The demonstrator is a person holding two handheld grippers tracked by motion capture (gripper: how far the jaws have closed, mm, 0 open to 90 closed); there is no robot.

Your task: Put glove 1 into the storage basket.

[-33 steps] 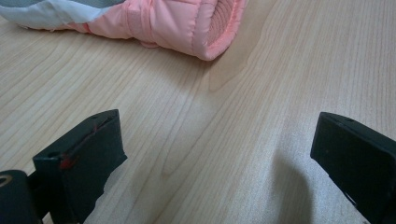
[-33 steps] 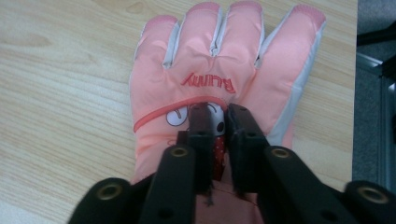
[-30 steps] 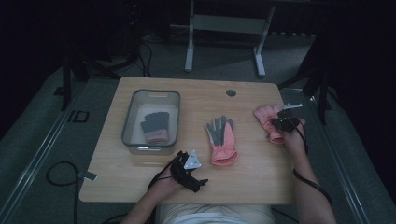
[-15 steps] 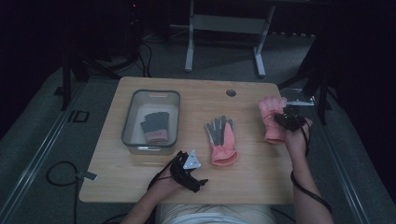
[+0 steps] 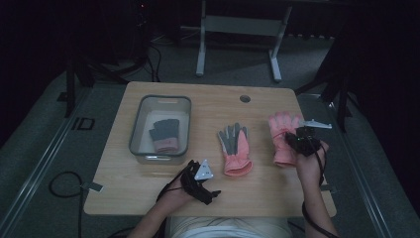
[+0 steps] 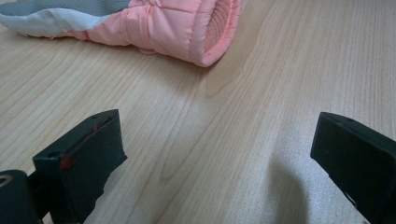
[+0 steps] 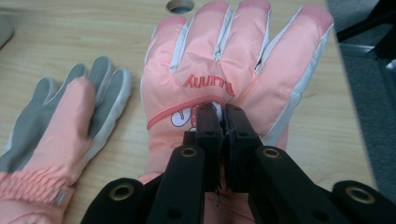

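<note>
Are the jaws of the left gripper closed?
No, the left gripper has its jaws wide apart over the bare table, with nothing between them.

Grey tub (image 5: 136, 144) holding dark glove (image 5: 165, 135); wooden table (image 5: 148, 198)
</note>
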